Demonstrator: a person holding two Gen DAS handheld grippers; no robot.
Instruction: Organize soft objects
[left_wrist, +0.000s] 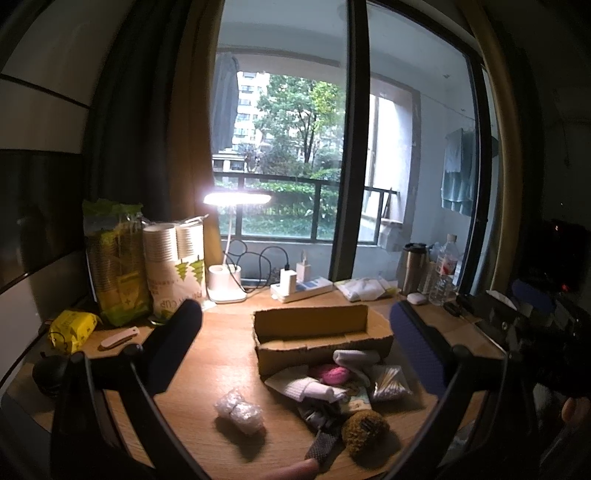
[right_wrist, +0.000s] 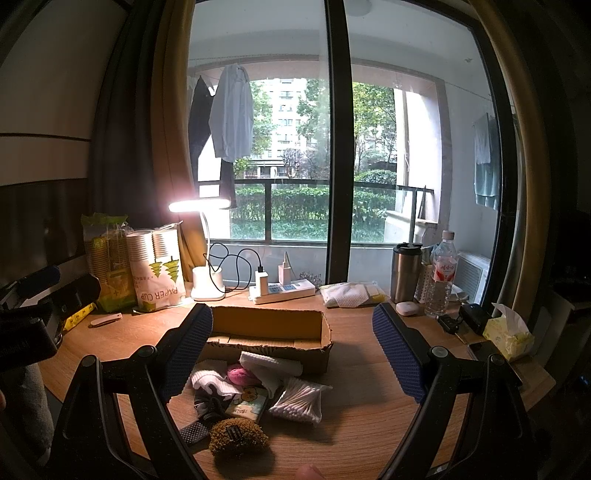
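Observation:
An open cardboard box (left_wrist: 321, 332) (right_wrist: 266, 330) lies on the wooden desk. In front of it is a heap of soft things: white socks (left_wrist: 317, 387) (right_wrist: 214, 380), a pink ball (left_wrist: 332, 373) (right_wrist: 240, 373), a bag of cotton swabs (left_wrist: 389, 384) (right_wrist: 299, 398), a brown fuzzy pouch (left_wrist: 364, 430) (right_wrist: 236, 437) and a dark patterned sock (left_wrist: 323, 443) (right_wrist: 197, 430). A roll of bubble wrap (left_wrist: 240, 411) lies apart to the left. My left gripper (left_wrist: 295, 354) and right gripper (right_wrist: 291, 354) are both open and empty, held above the heap.
At the back stand a lit desk lamp (left_wrist: 225, 284) (right_wrist: 207, 280), paper cup packs (left_wrist: 173, 269) (right_wrist: 155, 266), a power strip (left_wrist: 303, 288) (right_wrist: 284, 290), a steel tumbler (right_wrist: 406, 271) and a water bottle (right_wrist: 441, 273). A tissue pack (right_wrist: 508, 332) lies right, a yellow packet (left_wrist: 72, 330) left.

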